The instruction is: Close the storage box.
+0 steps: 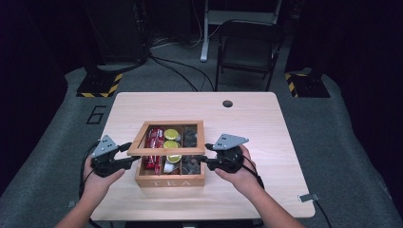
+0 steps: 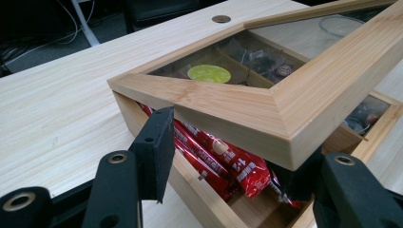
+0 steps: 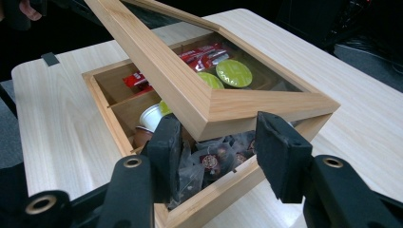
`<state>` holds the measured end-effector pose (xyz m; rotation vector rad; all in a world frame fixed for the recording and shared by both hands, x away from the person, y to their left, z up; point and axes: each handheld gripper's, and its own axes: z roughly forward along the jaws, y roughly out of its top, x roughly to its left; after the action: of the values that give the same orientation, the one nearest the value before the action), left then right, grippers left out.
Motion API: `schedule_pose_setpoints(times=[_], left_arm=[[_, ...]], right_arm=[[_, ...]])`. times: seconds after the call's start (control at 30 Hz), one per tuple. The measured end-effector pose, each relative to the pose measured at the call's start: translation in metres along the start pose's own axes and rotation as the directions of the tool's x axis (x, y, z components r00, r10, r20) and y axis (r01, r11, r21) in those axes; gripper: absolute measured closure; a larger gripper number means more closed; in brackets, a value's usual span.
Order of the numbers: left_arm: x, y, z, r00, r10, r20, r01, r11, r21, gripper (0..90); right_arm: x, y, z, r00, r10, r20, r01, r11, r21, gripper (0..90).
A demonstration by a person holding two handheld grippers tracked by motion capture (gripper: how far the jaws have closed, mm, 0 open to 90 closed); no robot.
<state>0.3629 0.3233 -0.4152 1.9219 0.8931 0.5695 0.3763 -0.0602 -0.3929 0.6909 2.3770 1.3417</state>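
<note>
A wooden tea box (image 1: 170, 180) marked TEA stands at the table's front middle. Its glass-paned lid (image 1: 166, 151) is tilted up at the front, hinged at the back. My left gripper (image 1: 135, 154) is open at the lid's front left corner (image 2: 285, 142), its jaws under and beside the raised frame. My right gripper (image 1: 208, 154) is open beneath the front right corner (image 3: 266, 111), which sits just above its jaws. Inside lie red sachets (image 2: 223, 159), green-topped capsules (image 3: 234, 72) and dark tea bags (image 3: 214, 159).
The box sits on a light wooden table (image 1: 247, 123) with a round cable hole (image 1: 227, 103) near its far edge. A black folding chair (image 1: 247, 47) stands behind the table. Black-and-yellow striped bases (image 1: 97, 85) flank it on the grey floor.
</note>
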Motion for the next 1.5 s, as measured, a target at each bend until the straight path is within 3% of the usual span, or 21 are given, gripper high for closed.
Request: schedule_pose_setpoints(times=[0.27,0.47,0.63,0.9,1.27,1.5], left_arm=[[-0.002,-0.014,0.003,0.9996,0.021,0.020,-0.021,0.9994,0.026,45.3],[-0.004,-0.025,0.006,0.9993,0.008,0.037,-0.009,0.9994,0.033,45.8],[-0.006,-0.033,0.009,0.9993,-0.008,0.035,0.007,0.9996,0.029,45.7],[-0.009,-0.042,0.012,0.9989,-0.015,0.045,0.012,0.9976,0.068,46.6],[-0.010,-0.049,0.009,0.9992,-0.018,0.036,0.015,0.9961,0.087,46.8],[-0.009,-0.051,0.008,0.9983,-0.016,0.055,0.010,0.9946,0.104,46.7]], right_arm=[[0.007,-0.015,0.005,0.9995,0.031,0.008,-0.031,0.999,0.009,51.3],[0.010,-0.026,0.010,0.9988,0.049,-0.001,-0.049,0.999,0.018,51.3],[0.012,-0.032,0.012,0.9994,0.035,-0.004,-0.035,0.999,0.030,50.9],[0.016,-0.043,0.017,0.9987,0.050,-0.002,-0.050,0.997,0.054,50.9],[0.017,-0.048,0.020,0.9983,0.058,-0.001,-0.058,0.997,0.060,50.9],[0.019,-0.050,0.022,0.9971,0.076,-0.005,-0.075,0.994,0.076,50.9]])
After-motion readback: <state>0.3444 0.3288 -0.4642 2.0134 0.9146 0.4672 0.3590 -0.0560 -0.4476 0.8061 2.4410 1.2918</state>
